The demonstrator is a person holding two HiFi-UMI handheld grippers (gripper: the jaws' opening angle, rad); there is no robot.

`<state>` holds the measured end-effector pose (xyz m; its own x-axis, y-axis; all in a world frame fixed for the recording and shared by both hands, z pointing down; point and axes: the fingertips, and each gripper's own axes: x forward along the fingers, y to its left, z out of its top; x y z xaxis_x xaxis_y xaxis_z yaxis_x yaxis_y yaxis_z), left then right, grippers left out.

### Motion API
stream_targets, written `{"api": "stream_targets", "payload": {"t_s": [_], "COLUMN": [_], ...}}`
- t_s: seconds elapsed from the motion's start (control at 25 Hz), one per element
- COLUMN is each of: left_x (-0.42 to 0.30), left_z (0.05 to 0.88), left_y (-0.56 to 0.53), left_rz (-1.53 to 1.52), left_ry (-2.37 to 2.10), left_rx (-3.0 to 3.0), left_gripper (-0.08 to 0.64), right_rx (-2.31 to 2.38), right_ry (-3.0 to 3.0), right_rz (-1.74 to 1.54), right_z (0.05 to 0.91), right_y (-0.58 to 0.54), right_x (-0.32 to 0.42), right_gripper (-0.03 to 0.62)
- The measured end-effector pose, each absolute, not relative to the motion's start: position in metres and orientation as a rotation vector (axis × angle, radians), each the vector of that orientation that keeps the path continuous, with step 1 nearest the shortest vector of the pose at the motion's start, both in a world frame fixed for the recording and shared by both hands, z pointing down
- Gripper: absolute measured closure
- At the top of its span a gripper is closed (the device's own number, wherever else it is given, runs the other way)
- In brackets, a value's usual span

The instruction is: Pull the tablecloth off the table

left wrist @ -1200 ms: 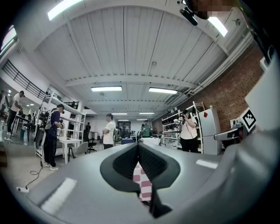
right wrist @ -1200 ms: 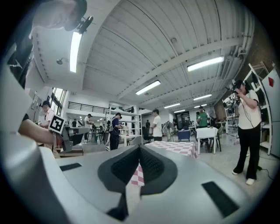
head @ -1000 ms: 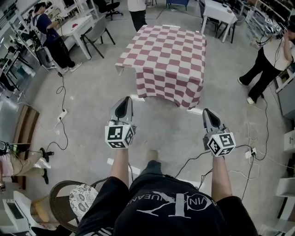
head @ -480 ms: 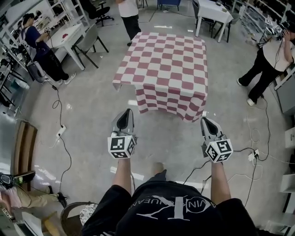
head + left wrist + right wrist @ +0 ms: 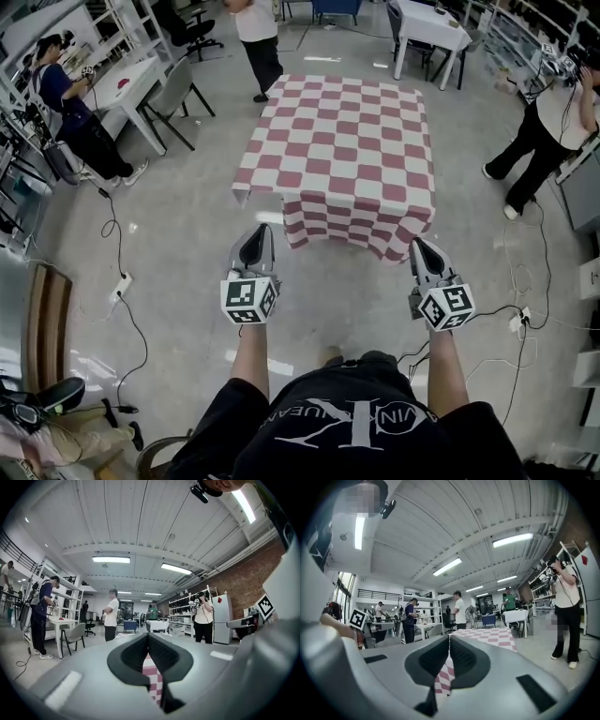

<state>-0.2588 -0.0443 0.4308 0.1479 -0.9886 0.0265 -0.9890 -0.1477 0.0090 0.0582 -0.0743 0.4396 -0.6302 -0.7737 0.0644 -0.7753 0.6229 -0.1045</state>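
Left hand-held gripper (image 5: 255,231): clenched, jaws pressed together along their full length, nothing clamped between them; its own view shows only a strip of checked fabric past the closed tips. Right hand-held gripper (image 5: 419,247): same condition, jaws together and empty, checked fabric visible beyond them. Both point level and forward, held side by side well apart on the person's bare forearms, marker cubes facing the head camera. Neither touches the cloth; from the head view both tips sit just short of its hanging near edge. Tablecloth (image 5: 337,141): red-and-white check, spread flat over the table directly ahead, near side draped down towards the floor (image 5: 169,225), near-left corner hanging in a loose fold. The table itself is covered and cannot be made out beneath it. Floor: pale, glossy, black cables (image 5: 122,272) trailing at left and more at right. Surroundings: person in a dark top (image 5: 61,103) standing at a white side table at left, grey chair (image 5: 173,89) beside it; person in a white top (image 5: 255,28) standing just beyond the cloth's far edge; third person in white top and black trousers (image 5: 553,122) at right. Shelving racks (image 5: 525,28) at upper right, contents too small to identify
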Motion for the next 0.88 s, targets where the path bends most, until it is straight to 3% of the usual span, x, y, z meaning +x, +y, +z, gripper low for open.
{"api": "stream_targets", "payload": {"t_s": [0.4, 0.88], "left_x": [-0.268, -0.284], "left_z": [0.453, 0.471], "left_y": [-0.081, -0.185], "left_rz": [0.019, 0.046], "left_ry": [-1.984, -1.937], "left_rx": [2.342, 2.302], "left_gripper": [0.551, 0.551], "right_rx": [1.266, 1.236], "right_ry": [-2.795, -2.804], "right_rz": [0.206, 0.313], "right_z": [0.452, 0.479], "right_y": [-0.110, -0.233], "right_x": [0.042, 0.024], "right_gripper": [0.580, 0.580]}}
